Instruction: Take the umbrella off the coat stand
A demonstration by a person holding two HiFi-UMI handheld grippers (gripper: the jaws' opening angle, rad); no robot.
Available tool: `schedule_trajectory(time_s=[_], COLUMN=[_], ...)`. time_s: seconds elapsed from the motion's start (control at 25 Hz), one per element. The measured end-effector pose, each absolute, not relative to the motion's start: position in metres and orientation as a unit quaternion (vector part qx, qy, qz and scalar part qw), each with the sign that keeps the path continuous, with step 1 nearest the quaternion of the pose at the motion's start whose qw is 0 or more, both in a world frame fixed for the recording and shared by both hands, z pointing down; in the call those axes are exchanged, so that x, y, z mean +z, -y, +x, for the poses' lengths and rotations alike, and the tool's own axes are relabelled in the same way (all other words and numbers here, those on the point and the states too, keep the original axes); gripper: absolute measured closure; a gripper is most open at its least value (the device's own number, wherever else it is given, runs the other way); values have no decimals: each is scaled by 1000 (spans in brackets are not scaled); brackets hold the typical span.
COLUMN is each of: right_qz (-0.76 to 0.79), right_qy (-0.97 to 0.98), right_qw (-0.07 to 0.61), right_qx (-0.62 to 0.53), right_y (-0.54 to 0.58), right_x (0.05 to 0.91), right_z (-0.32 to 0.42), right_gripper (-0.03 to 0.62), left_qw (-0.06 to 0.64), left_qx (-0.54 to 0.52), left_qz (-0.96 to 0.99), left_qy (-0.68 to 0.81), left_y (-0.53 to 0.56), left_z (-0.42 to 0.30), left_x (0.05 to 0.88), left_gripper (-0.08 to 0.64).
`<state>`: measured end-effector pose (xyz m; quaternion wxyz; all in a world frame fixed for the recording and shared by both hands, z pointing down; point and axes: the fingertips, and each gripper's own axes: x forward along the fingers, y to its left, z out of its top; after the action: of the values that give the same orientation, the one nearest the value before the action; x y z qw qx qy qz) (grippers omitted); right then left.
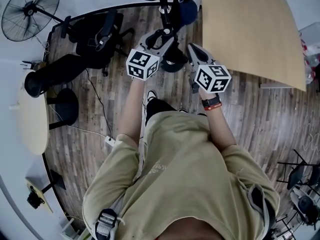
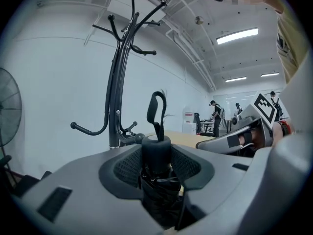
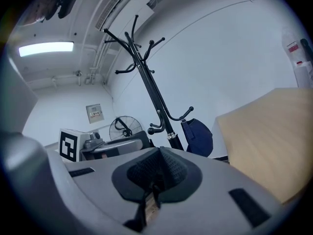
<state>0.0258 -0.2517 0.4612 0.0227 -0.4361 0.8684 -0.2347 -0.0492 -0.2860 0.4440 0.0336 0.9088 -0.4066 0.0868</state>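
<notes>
L gripper (image 2: pixel 157 166) clamped on folded umbrella (image 2: pixel 156 151), near coat stand (image 2: pixel 116 97); R gripper (image 3: pixel 155 177) jaws closed, apparently empty.

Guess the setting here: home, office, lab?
Probably an open office or lab workspace: a black swivel chair and pedestal fan on wood-look flooring, a coat stand by a pale wood table, and people at desks in the background.

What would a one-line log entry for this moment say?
left gripper: shut on umbrella | right gripper: shut, empty | coat stand: behind, umbrella strap off its hooks
</notes>
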Motion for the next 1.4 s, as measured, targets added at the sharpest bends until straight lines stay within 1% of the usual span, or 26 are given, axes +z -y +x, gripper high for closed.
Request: schedule_trajectory(time_s=[0.12, 0.24, 0.48, 0.88, 1.4], right_qz=[-432, -431, -423, -431, -417], right_qy=[-873, -881, -894, -897, -904], right_qw=[20, 5, -12, -25, -28], right_qx=[-225, -195, -149, -97, -89], right_y=[249, 247, 247, 240, 239], right_x=[456, 452, 442, 425, 421], right_z=[34, 40, 42, 54, 64], right_gripper=[591, 591, 591, 592, 592], left_qw=[41, 64, 87, 71, 75], left_qx=[85, 83, 71, 55, 55], left_qz=[901, 885, 842, 779, 769], left_qy=[424, 455, 528, 621, 632], left_y=[278, 270, 250, 215, 201], left_z=[-44, -45, -61, -76, -58], left_x=[439, 437, 429, 413, 418], left_gripper=[367, 367, 367, 367, 367])
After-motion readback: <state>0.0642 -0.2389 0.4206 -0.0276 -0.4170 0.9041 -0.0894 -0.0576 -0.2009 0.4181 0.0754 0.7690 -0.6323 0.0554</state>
